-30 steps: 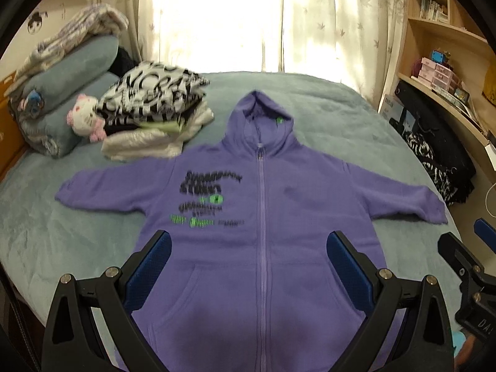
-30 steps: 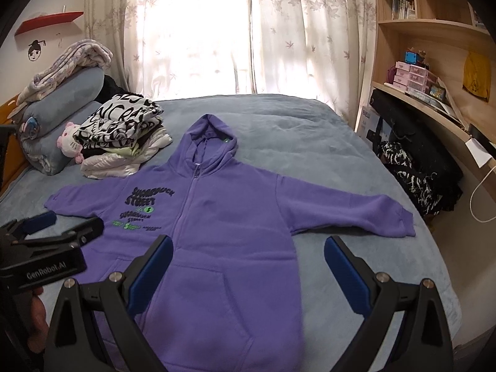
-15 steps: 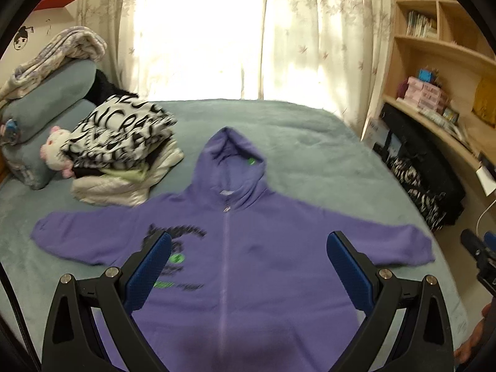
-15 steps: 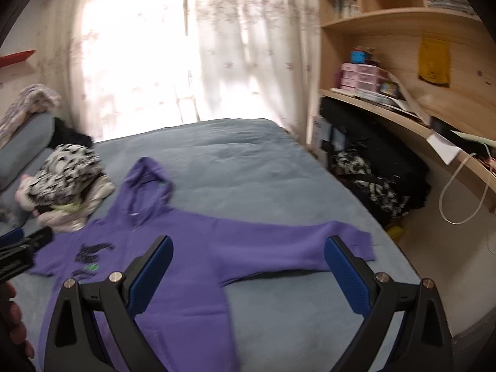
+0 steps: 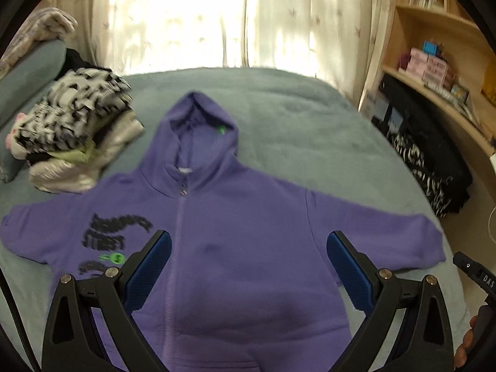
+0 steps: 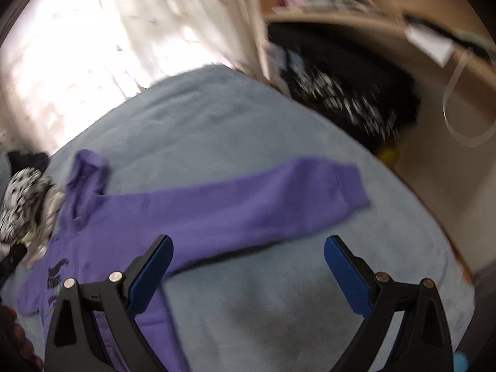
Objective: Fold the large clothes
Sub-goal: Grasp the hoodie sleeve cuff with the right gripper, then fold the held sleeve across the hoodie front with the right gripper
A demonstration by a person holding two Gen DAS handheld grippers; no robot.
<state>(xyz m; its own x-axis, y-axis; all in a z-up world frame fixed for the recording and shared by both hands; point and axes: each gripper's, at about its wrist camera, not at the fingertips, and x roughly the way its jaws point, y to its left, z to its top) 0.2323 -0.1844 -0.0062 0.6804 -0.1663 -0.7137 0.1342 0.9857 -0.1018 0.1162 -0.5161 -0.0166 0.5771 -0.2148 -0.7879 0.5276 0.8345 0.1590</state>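
Note:
A purple zip hoodie (image 5: 241, 217) lies flat and face up on the bed, hood toward the window, both sleeves spread out. My left gripper (image 5: 248, 248) hovers open over its chest, nothing between the blue pads. The hoodie's right sleeve (image 6: 279, 198) stretches across the blurred right wrist view. My right gripper (image 6: 248, 248) hangs open above the blanket just below that sleeve, holding nothing. Part of the right gripper (image 5: 474, 276) shows at the left view's right edge, with a hand under it.
The grey-blue blanket (image 5: 310, 117) covers the bed. A pile of folded clothes (image 5: 74, 133) sits at the back left beside pillows and a plush toy. Dark clothes (image 5: 434, 161) hang off wooden shelves (image 5: 449, 71) on the right. Curtains (image 5: 217, 15) close off the far side.
My right gripper has swung right and tilted down toward the hoodie's right sleeve, blurring its view. My left gripper has drifted slightly right and closer over the hoodie's chest. Both stay open.

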